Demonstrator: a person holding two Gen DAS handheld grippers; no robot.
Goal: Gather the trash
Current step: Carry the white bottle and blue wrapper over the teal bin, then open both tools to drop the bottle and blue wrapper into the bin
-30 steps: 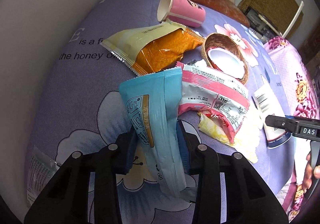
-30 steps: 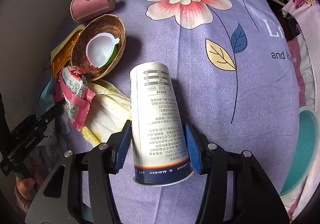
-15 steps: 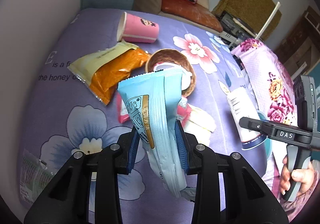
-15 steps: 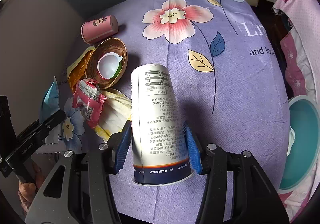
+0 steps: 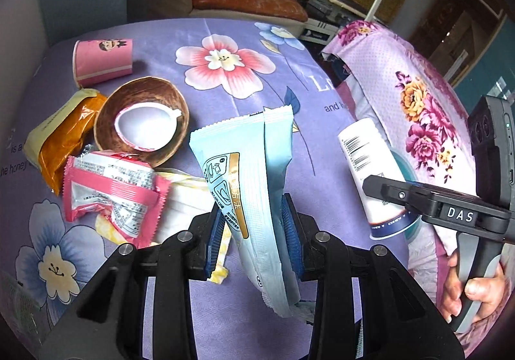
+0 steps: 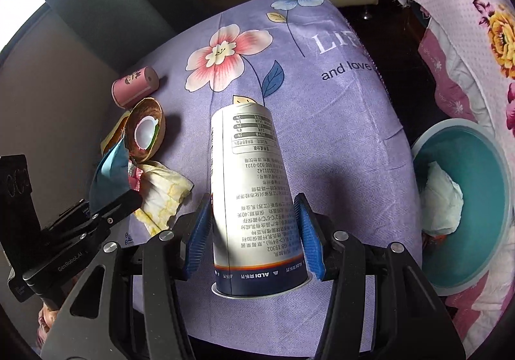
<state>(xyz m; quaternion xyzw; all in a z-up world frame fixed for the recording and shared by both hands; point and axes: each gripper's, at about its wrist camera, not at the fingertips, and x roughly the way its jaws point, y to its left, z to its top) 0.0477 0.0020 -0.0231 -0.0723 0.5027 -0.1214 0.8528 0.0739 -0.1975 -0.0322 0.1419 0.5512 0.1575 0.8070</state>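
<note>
One purple floral tablecloth (image 6: 338, 141) beside a teal bin (image 6: 492, 208), sofa (image 5: 244, 3) behind.

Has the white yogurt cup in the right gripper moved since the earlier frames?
Yes. The white yogurt cup has moved rightward from the coconut shell toward the teal bin.

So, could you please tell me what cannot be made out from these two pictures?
- Bin, right wrist view: its right side is cut off by the picture edge, and its floor lies mostly under white paper.
- Cup, right wrist view: its open mouth faces the camera below the jaws, so any contents are hidden.
- Blue wrapper, left wrist view: its lower end is hidden behind the left gripper.
</note>
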